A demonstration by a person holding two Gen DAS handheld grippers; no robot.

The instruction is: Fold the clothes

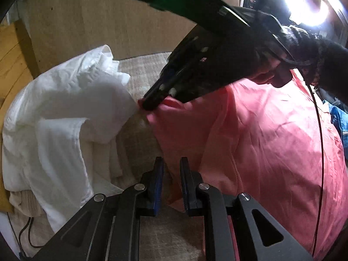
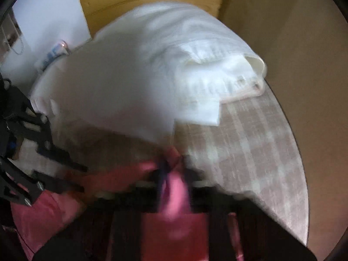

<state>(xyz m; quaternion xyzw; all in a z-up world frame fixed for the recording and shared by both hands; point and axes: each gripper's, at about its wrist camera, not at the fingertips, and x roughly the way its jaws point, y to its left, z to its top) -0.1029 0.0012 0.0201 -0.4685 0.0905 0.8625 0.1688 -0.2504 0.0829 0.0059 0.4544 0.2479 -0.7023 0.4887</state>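
A pink shirt [image 1: 261,130] lies spread over the bed, on the right in the left wrist view. My left gripper [image 1: 171,159] sits at the shirt's near left edge. Its jaws stand a little apart, with a fold of the pink cloth in the gap. My right gripper [image 1: 148,104] reaches in from the upper right, shut on the shirt's far left corner. The right wrist view is blurred. It shows my right gripper [image 2: 173,167] with pink cloth [image 2: 174,187] bunched between its fingers, and my left gripper [image 2: 83,179] at the left over the pink shirt [image 2: 43,213].
A heap of white bedding [image 1: 65,108] [image 2: 141,65] lies just left of and beyond the shirt. The beige checked bed cover [image 1: 141,74] [image 2: 250,141] shows between them. A wooden panel [image 1: 108,10] stands behind the bed. A hand in a dark sleeve [image 1: 304,50] holds the right gripper. Blue cloth [image 1: 341,119] lies at the far right.
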